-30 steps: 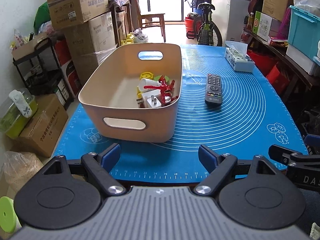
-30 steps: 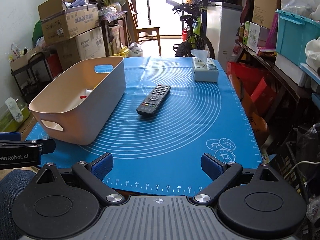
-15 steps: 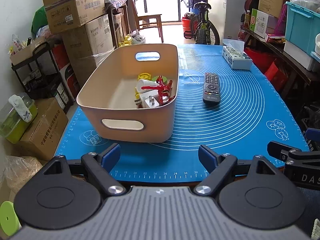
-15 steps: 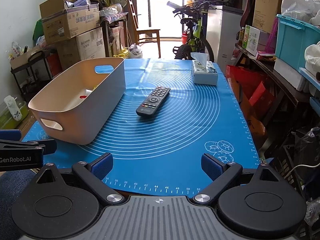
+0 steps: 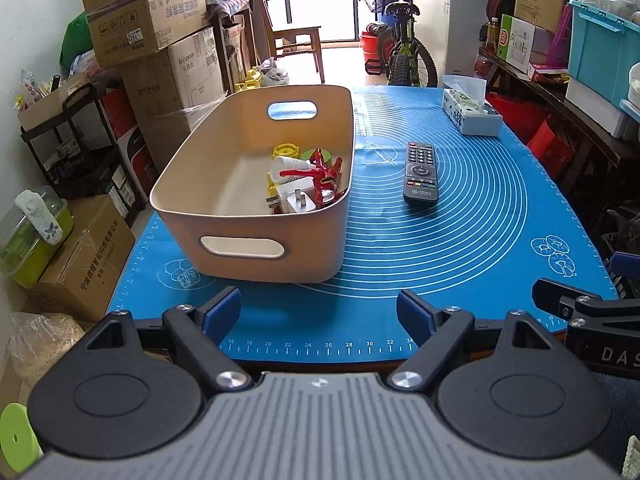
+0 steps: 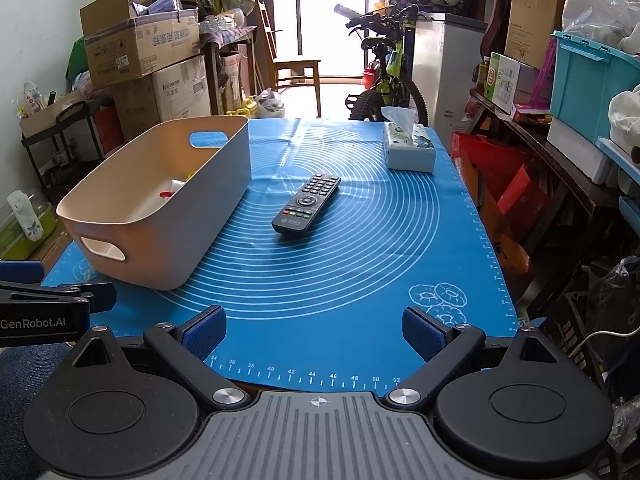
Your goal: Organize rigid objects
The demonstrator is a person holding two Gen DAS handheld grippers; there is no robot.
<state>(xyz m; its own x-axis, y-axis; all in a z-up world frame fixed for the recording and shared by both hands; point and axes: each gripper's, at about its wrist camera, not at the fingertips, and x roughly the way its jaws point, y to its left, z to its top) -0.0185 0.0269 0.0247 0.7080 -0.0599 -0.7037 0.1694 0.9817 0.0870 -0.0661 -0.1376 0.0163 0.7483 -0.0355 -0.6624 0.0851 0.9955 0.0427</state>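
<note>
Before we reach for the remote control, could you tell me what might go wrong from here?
1. The remote control lies flat on the blue mat, so fingertips may slide it rather than grip it.
2. The small items are piled at the bin's right end; dropping the remote there could leave it propped up.

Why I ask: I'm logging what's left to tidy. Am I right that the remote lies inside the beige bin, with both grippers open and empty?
Not quite. The remote lies on the blue mat, beside the beige bin, not inside it; the left wrist view shows this. The left gripper and right gripper are indeed open and empty.
</note>
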